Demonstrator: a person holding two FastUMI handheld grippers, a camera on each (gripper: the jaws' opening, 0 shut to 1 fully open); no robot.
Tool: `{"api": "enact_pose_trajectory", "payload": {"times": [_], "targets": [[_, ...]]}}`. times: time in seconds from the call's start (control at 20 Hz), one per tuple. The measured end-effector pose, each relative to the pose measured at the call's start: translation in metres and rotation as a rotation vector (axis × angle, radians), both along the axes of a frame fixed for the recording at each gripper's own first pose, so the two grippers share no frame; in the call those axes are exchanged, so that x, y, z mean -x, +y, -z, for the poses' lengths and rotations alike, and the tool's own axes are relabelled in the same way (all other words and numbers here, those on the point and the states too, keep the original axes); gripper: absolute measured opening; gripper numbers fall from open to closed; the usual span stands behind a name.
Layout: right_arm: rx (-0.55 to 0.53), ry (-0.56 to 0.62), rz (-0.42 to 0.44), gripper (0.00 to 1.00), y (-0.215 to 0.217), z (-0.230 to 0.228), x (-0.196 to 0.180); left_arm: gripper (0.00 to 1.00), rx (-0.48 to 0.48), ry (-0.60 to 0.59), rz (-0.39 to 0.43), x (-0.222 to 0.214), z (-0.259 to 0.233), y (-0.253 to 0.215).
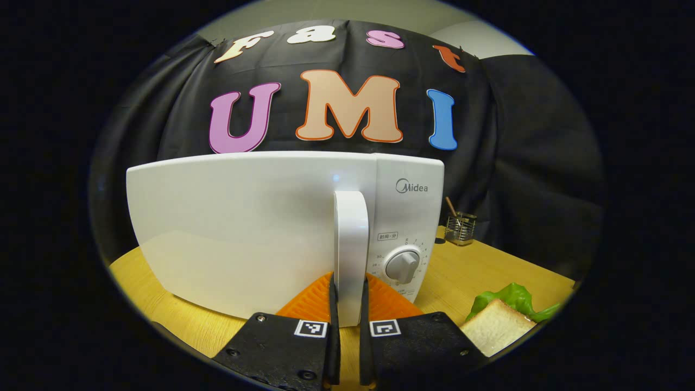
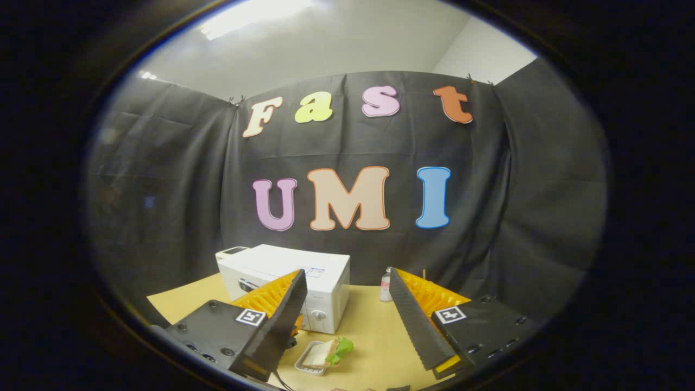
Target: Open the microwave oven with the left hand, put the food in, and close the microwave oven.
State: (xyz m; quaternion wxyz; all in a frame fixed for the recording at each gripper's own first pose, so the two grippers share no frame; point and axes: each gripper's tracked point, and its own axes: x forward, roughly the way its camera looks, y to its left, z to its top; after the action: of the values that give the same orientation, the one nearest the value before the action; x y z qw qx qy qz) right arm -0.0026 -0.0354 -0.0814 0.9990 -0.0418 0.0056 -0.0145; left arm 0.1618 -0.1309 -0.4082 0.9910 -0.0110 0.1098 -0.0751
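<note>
- My left gripper (image 1: 347, 304) clamps the microwave's handle (image 1: 351, 244), both fingers pressed on it.
- My right gripper (image 2: 347, 320) hangs spread wide above the bench (image 2: 374, 331).
- The sandwich (image 2: 326, 352) sits in a tray (image 2: 304, 368) before the microwave (image 2: 293, 282).
- A glass jar (image 1: 460, 228) stands nearer the bench's far edge.

Microwave (image 1: 260, 228) stood on the surface (image 1: 488, 271), its back toward the booth wall. Door handle (image 1: 351, 250) rose upright at the door's right edge, with the dial (image 1: 402, 266) just to its right on the control panel. Left tongs (image 1: 347, 309) straddled the handle's lower end, one finger on each side. Right of the microwave and farther back sat a small glass holder (image 1: 460, 228) with a stick in it. Nearer, to the right, lay the sandwich (image 1: 497, 326); in the right gripper view it rested in a tray (image 2: 312, 361) before the microwave, between the spread right tongs (image 2: 347, 320).
</note>
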Motion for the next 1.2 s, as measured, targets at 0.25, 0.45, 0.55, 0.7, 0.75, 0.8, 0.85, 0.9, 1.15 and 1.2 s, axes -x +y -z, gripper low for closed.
{"api": "enact_pose_trajectory", "payload": {"times": [0.25,0.45,0.55,0.7,0.75,0.8,0.85,0.9,1.15,1.2], "targets": [[0.014,0.016,0.0,0.92,-0.007,0.014,-0.001,0.14,0.043,-0.017,-0.013,0.04,-0.006,0.006],[-0.004,0.027,-0.02,0.92,-0.003,0.026,-0.01,0.13,0.014,-0.018,0.023,0.094,-0.005,0.023],[-0.008,0.033,-0.03,0.92,0.001,0.032,-0.014,0.17,0.004,-0.013,0.022,0.113,-0.008,0.033],[-0.018,0.049,-0.046,0.92,0.008,0.042,-0.017,0.21,-0.003,-0.006,0.028,0.135,-0.013,0.048],[-0.018,0.049,-0.05,0.96,0.009,0.044,-0.017,0.22,-0.004,0.002,0.029,0.142,-0.014,0.052],[-0.017,0.048,-0.049,0.92,0.01,0.046,-0.017,0.24,0.0,0.013,0.024,0.148,-0.012,0.056],[-0.015,0.051,-0.052,0.92,0.013,0.05,-0.017,0.25,0.004,0.018,0.008,0.153,-0.013,0.063],[-0.015,0.054,-0.057,0.92,0.015,0.054,-0.018,0.28,-0.001,0.029,0.004,0.158,-0.012,0.069],[-0.004,0.068,-0.062,0.92,0.022,0.07,-0.013,0.38,-0.021,0.046,-0.032,0.185,-0.01,0.1],[0.011,0.065,-0.059,0.96,0.023,0.071,-0.012,0.42,-0.032,0.051,-0.043,0.19,-0.008,0.109]]}}
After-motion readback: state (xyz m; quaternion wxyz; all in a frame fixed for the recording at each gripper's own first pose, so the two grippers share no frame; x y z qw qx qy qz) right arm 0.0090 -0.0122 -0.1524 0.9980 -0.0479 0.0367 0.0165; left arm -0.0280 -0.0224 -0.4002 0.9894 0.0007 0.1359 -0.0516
